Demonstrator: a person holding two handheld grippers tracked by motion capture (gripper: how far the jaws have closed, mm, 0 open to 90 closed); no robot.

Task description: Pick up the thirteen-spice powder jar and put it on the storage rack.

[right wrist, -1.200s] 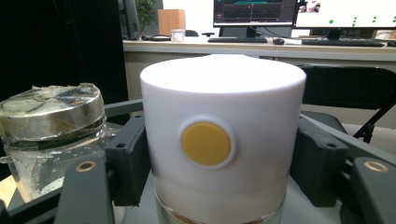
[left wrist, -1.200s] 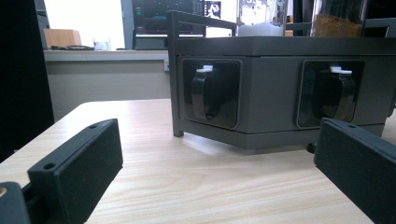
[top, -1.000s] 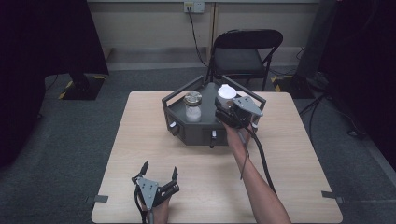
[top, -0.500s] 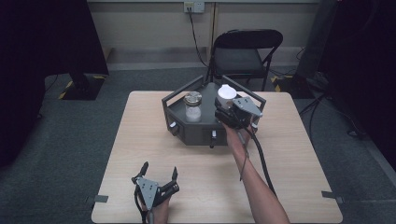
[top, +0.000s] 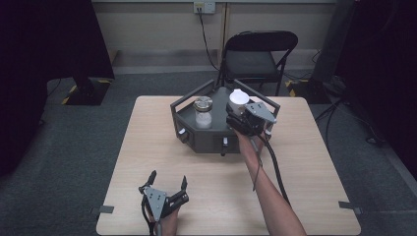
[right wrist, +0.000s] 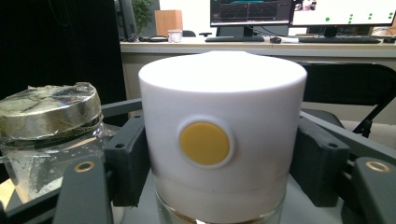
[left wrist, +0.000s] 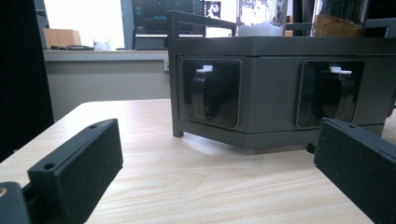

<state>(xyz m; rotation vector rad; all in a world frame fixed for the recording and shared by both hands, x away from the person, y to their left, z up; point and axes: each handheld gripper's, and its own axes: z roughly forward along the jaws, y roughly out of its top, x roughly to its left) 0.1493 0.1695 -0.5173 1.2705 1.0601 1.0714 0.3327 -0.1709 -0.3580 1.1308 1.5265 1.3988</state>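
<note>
The right gripper (top: 236,108) brackets the white cap (right wrist: 219,140) of a jar standing on the dark rack (top: 206,140) at the far side of the tabletop (top: 305,162). Its jaws have just been opening with the cap between them. Whether the pads still press cannot be told. Back off level, clear of the foil-topped jar (top: 203,112) just beside. The left gripper (top: 167,181) rests spread wide and empty.

A white cylindrical plastic cap with a round yellow dot on its side (right wrist: 219,140) tops a clear jar that stands upright between the two pads of the right claw (right wrist: 219,161). The pads flank the cap closely on either side. The jar's glass shows just below the cap, on the dark grey hexagonal rack (top: 216,140).
</note>
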